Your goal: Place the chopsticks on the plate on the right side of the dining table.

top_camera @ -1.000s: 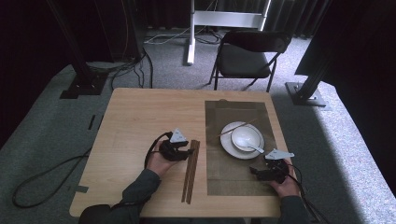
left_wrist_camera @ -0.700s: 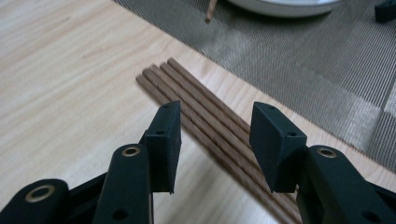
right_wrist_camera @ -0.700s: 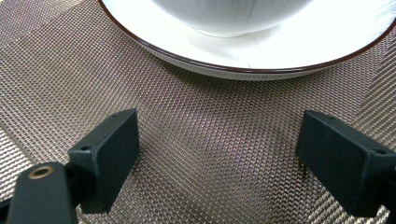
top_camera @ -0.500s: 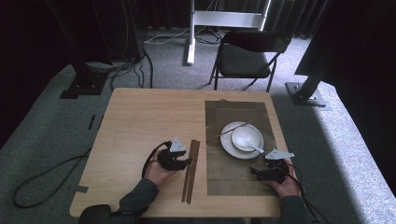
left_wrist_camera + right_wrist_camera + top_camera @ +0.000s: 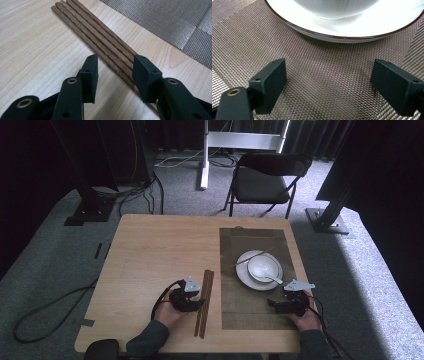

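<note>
Several brown wooden chopsticks (image 5: pixel 204 302) (image 5: pixel 100 37) lie side by side on the wooden table, just left of a woven placemat (image 5: pixel 250 312) (image 5: pixel 312 70). My left gripper (image 5: pixel 199 303) (image 5: pixel 116 72) is low over them, straddling the bundle. Its jaws have just been closing, with the sticks between them and a gap still showing at the pads. On the mat, a white plate (image 5: pixel 243 275) (image 5: pixel 352 27) holds a white bowl (image 5: pixel 263 266) (image 5: pixel 337 10), a spoon (image 5: pixel 272 279) and one chopstick (image 5: pixel 252 257). My right gripper (image 5: pixel 281 301) (image 5: pixel 328 85) rests wide open on the mat, near the plate's rim, with nothing between its jaws.
A black folding chair (image 5: pixel 265 177) stands beyond the table's far edge, next to a white stand (image 5: pixel 205 155). Black cable (image 5: pixel 45 312) runs across the carpet to the left. The table's left half (image 5: pixel 145 255) is bare wood.
My left hand has slid along the chopsticks toward the table's near edge and sunk a little. The right hand has stayed put.
</note>
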`<state>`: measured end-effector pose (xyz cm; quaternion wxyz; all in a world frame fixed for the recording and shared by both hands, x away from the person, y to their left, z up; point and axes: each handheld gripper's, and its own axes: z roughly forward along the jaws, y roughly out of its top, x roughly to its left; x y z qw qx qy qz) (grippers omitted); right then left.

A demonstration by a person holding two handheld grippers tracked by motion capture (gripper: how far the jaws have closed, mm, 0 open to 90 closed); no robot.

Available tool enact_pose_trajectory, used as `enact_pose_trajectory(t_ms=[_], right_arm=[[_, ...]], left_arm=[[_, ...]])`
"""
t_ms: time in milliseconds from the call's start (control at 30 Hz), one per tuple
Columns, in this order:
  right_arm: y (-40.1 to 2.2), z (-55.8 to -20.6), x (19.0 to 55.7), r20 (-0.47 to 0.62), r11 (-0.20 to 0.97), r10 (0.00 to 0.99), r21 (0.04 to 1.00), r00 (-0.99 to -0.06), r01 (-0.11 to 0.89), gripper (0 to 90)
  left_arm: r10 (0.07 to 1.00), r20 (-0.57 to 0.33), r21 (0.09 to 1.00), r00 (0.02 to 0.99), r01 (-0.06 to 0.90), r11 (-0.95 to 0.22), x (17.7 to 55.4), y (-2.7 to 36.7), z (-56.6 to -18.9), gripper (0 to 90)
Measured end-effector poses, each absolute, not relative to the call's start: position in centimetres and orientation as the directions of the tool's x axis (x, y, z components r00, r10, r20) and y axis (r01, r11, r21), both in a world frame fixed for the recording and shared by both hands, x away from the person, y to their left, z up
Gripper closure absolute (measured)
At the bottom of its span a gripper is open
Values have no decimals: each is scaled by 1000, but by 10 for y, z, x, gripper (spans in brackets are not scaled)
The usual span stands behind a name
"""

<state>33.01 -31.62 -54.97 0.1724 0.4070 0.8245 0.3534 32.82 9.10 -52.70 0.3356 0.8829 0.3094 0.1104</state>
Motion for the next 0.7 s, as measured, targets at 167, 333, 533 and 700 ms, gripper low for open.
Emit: enact_pose_trajectory(t_ms=[167, 333, 533, 700], right_arm=[[-316, -550, 330, 3, 419, 793, 723, -609, 549, 128], [-316, -550, 330, 4, 419, 793, 723, -609, 549, 128], [-316, -550, 330, 4, 419, 793, 723, -609, 549, 128], [-316, -550, 330, 4, 419, 793, 723, -609, 549, 128]], left_arm=[[623, -18, 641, 782, 487, -593, 328, 91, -530, 613], [626, -17, 635, 780, 492, -595, 328, 90, -531, 629], [645, -4, 633, 764, 501, -590, 329, 91, -530, 695], [667, 15, 631, 745, 511, -584, 330, 92, -530, 733]])
